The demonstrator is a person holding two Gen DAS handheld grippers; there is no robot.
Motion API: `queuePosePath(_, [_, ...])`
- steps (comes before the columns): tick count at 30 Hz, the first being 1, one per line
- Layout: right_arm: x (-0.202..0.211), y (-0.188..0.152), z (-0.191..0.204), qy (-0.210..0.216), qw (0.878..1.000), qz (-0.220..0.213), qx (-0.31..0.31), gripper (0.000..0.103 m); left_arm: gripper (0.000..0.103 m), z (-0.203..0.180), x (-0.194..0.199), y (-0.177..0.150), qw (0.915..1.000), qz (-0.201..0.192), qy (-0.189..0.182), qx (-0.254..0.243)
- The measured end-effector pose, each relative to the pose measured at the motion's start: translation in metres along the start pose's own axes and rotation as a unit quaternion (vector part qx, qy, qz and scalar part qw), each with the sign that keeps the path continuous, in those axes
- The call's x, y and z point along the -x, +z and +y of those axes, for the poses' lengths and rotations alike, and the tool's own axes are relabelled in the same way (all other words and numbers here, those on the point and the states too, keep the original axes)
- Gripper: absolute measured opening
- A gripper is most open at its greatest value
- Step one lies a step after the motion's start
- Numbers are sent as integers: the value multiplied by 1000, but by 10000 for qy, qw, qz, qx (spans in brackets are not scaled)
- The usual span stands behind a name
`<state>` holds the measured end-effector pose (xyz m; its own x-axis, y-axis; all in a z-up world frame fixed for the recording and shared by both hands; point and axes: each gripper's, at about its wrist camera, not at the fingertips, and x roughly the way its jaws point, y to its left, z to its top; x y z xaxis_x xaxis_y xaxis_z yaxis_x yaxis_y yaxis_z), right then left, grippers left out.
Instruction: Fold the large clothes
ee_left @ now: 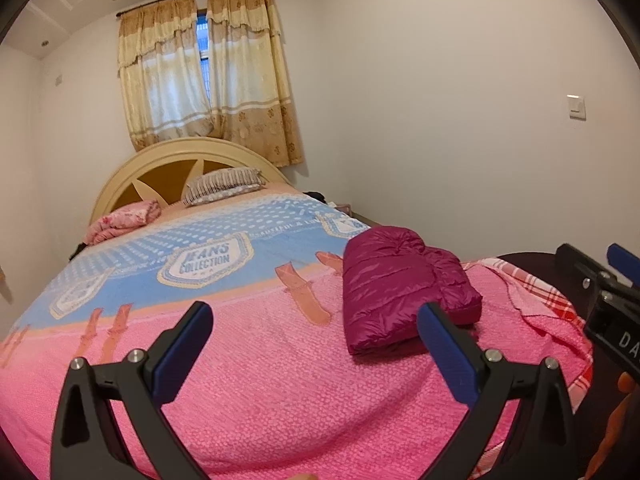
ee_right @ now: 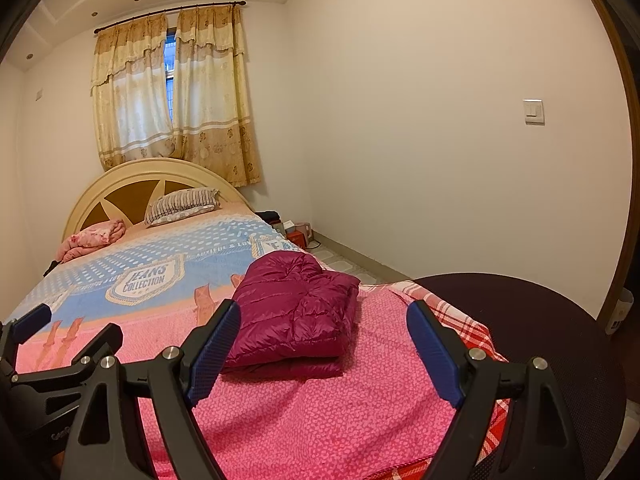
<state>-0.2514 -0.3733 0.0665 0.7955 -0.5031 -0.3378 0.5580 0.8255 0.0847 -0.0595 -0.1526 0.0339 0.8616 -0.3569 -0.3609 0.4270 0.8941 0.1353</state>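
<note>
On pink bedspread (ee_left: 260,380) (white-walled bedroom): folded magenta jacket (ee_right: 296,316); both grippers' fingers (ee_left: 182,344) (ee_right: 434,356) spread, empty.

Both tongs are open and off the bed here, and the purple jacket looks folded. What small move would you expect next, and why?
Probably none on the jacket: it lies in a compact folded bundle on the pink bedspread. The left tongs and right tongs hang open above the bed, touching nothing. I would expect both to draw back, or the right to press the top layer flat.
</note>
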Motion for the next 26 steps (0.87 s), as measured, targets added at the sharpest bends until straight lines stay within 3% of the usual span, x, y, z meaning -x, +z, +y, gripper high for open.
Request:
queuePosePath(4, [1, -1, 0, -20, 10000, 17, -4, 85, 103, 2, -4, 0, 9998, 49, 201, -52])
queuePosePath(12, [1, -2, 0, -71, 10000, 31, -18, 85, 103, 4, -7, 1, 9999, 139, 51, 28])
queuePosePath(16, [0, -2, 0, -74, 10000, 40, -11, 85, 103, 7, -13, 1, 9990, 339, -208, 181])
queuePosePath(20, [0, -4, 0, -87, 10000, 45, -6, 85, 103, 13, -13, -2, 9983, 294, -386, 327])
queuePosePath(26, [-5, -7, -2, -79, 9999, 147, -36, 85, 103, 22, -22, -2, 9984, 348, -206, 394])
